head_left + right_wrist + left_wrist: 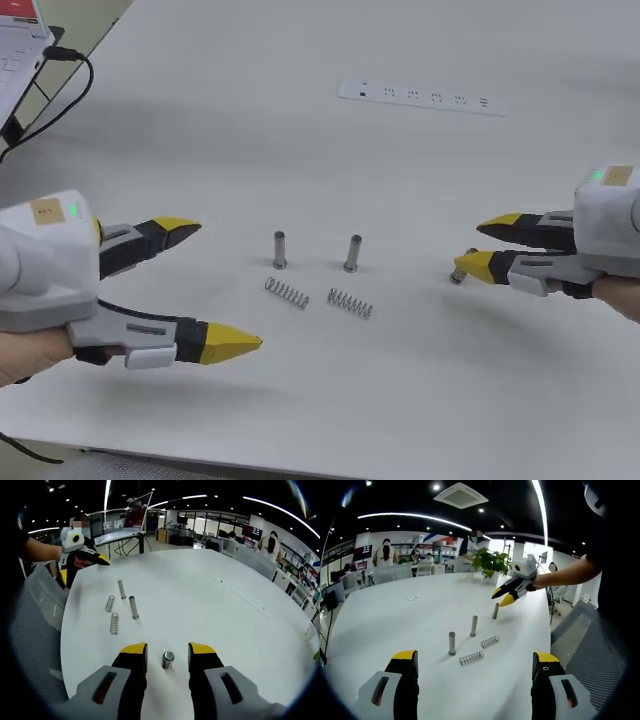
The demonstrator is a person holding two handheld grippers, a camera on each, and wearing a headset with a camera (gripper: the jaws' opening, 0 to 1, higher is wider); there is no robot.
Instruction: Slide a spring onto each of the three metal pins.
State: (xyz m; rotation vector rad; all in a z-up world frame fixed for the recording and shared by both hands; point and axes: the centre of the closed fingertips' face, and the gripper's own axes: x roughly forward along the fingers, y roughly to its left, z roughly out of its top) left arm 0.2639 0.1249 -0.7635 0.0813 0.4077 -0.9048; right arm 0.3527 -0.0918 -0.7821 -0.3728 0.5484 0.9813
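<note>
- The left gripper hovers near left, jaws wide and empty.
- The left spring and right spring lie on the counter. They look light, squashy and prone to rolling, so pinch them gently mid-coil.
- Just beyond stand the bare left pin and right pin, stiff, smooth and easily tipped.
- At right, the right gripper has its jaws parted astride the third pin, which apparently wears its spring.

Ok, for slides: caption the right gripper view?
Open right gripper straddles a spring-fitted pin; two bare pins, two springs beyond.

Head cam looks down on table; L/R cams sit low, facing inward, sharing pins.
</note>
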